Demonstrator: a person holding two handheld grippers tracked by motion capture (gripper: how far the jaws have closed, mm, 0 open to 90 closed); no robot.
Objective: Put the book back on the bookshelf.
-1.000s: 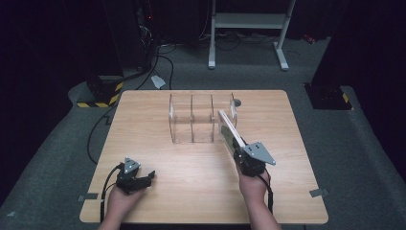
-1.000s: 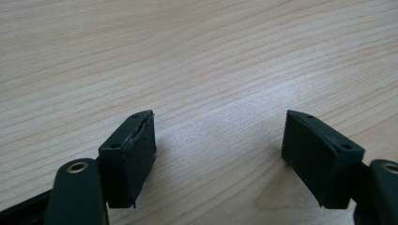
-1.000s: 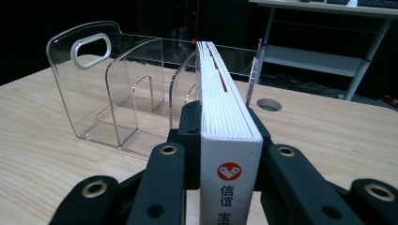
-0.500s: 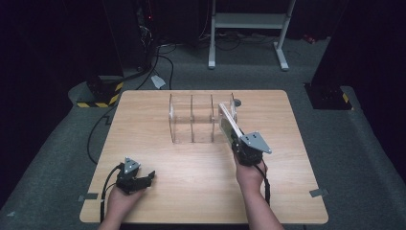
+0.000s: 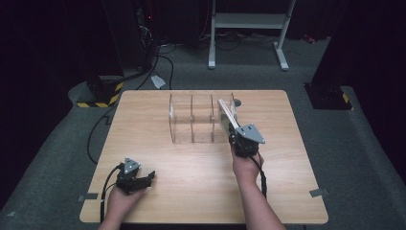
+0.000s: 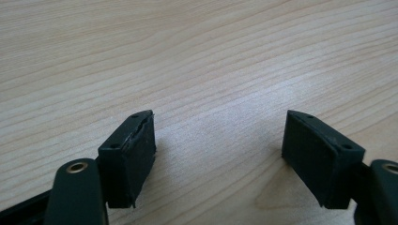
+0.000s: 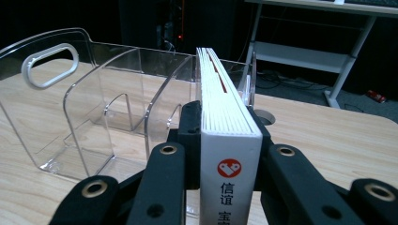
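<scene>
Right hand-held gripper (image 5: 231, 132) is clamped on a white book (image 5: 226, 117), spine toward the hand, pages pointing away. In the right gripper view the book (image 7: 228, 140) sits upright between the two black jaws, both pads pressed on its covers; the spine shows a red logo and printed characters. The book is held above the bench (image 5: 158, 167), tilted forward, its far end at the right end of the clear organizer (image 5: 191, 120). Whether it touches the organizer wall I cannot tell.

The organizer (image 7: 94, 122) is a transparent plastic rack with upright dividers forming several slots and a handle cutout in its end wall. It stands at the far middle of the bench. All slots look bare. The book lines up near the rightmost slot, just beside the divider.

Left hand-held gripper (image 5: 139, 182) rests near the front left corner of the bench, well apart from the organizer and the book. Its jaws are spread wide, nothing between them; the left gripper view shows the two pads (image 6: 129, 159) apart over bare wood (image 6: 197, 56).

A small grey disc (image 5: 238, 102) lies on the bench just behind the organizer's right end.

Floor around the bench is dark carpet, with a white stand (image 5: 249, 21) at the back.
</scene>
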